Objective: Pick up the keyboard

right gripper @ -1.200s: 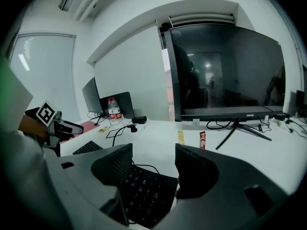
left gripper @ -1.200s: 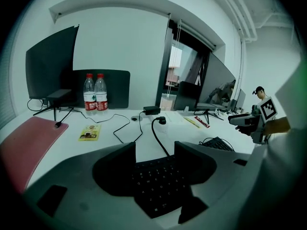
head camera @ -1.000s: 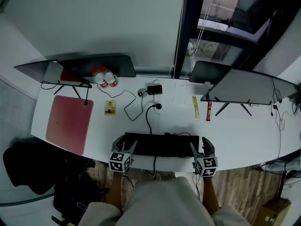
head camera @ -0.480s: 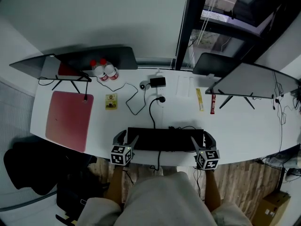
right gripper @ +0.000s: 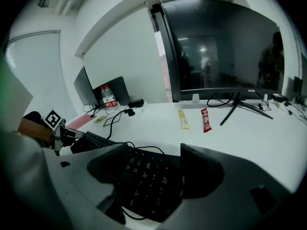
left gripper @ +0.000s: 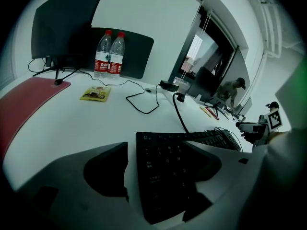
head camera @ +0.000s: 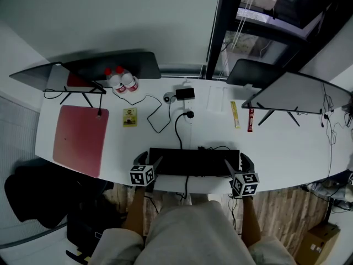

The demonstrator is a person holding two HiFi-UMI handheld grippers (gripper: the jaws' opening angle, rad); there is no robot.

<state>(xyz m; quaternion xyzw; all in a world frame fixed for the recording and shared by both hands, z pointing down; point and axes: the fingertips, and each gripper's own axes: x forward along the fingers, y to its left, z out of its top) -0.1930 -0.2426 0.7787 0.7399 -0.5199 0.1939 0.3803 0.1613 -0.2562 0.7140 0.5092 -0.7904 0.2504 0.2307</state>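
The black keyboard lies flat near the front edge of the white table, its cable running back to the middle. My left gripper is at its left end. In the left gripper view the keyboard's left end lies between the jaws of that gripper, which have just been opening; a strip of table shows beside the left jaw. My right gripper is at the right end. In the right gripper view its wide jaws straddle the keyboard's right end, and no pad visibly presses on it.
A red mat lies at the left, with two water bottles and a monitor behind it. A second monitor stands at the right. A snack packet, loose cables and two snack bars lie mid-table.
Both grippers have come down closer to the table at the keyboard's two ends. The left jaws stand wider apart. The keyboard still lies flat in its place.
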